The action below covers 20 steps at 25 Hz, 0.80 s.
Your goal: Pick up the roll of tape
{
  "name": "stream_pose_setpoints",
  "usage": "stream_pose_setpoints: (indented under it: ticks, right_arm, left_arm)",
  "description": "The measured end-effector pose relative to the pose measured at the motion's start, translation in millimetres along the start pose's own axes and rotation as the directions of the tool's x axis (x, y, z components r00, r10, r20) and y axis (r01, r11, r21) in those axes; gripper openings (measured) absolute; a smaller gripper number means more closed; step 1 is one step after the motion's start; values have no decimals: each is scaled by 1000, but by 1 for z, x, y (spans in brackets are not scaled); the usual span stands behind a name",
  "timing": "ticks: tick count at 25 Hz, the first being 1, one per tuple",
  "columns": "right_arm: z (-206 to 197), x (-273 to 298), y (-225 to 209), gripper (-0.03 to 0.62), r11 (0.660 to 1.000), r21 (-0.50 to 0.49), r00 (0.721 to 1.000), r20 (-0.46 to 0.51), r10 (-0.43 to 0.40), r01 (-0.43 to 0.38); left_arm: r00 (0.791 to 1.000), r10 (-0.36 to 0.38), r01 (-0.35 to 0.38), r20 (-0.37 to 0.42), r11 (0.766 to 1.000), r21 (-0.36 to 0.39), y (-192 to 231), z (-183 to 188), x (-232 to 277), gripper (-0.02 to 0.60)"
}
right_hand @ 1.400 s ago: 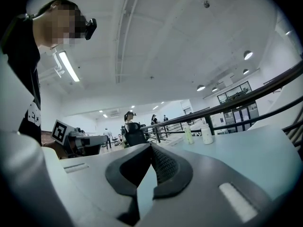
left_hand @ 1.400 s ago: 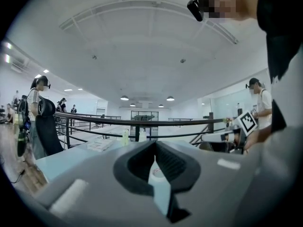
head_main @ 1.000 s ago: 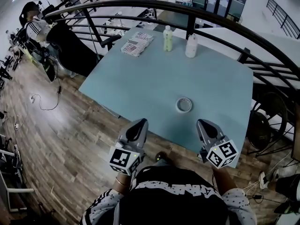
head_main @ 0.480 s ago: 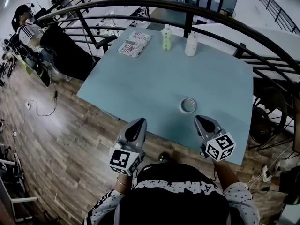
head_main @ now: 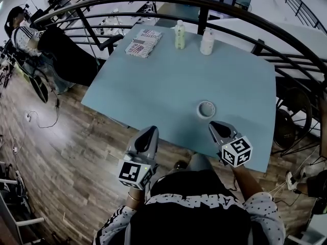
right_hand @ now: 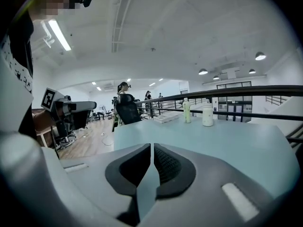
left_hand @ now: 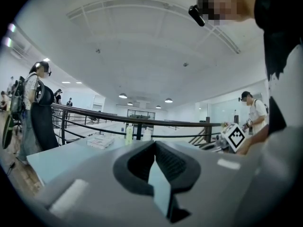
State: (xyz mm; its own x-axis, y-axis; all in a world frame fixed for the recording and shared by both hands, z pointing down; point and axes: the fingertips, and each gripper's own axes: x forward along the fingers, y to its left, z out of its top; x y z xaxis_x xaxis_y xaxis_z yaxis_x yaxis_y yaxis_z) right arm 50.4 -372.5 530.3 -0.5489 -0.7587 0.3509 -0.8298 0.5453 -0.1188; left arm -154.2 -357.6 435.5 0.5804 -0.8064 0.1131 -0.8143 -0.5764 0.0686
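Observation:
The roll of tape [head_main: 206, 108], a pale ring, lies flat on the light blue table [head_main: 153, 86] near its front right. My right gripper [head_main: 212, 125] points at it from just short of it, over the table's near edge. Its jaws [right_hand: 151, 145] are starting to open by a sliver, with nothing between them. My left gripper [head_main: 152, 130] hangs off the table's front edge, left of the tape, shut and empty [left_hand: 154, 143]. Neither gripper view shows the tape; the gripper bodies hide the near tabletop.
Two bottles [head_main: 179, 34] [head_main: 207, 41] and a stack of printed packets [head_main: 142, 42] stand at the table's far edge. A curved black railing [head_main: 240, 14] runs behind the table and down its right side. A person [head_main: 20, 29] stands by a dark chair at far left.
Both grippers have moved forward toward the table. The right one has dropped and closed in on the tape, its tip now over the near edge.

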Motion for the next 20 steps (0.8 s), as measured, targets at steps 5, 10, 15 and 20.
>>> stream_pose_setpoints:
  ticks: [5,10,15,20]
  right_arm:
    - [-11,11,-2,18,1000,-14,999,-43,6,-6]
    - [-19,27,-13,25,999,-33,996,-83,6,-9]
    - [-24,43,-17,29,999,-52,993,-117,10,-16]
    - [-36,61,-19,35,997,-72,986,-165,16,-28]
  left_arm:
    - [1000,7,-7,9,1000,-5,4,1,0,0]
    - [1000,22,-22,10,1000,-11,11,2,4,0]
    - [999,53,-53,1,999,1,26,3,2,0]
    - [998,69,-69,-6,998,-1,40,2,6,0]
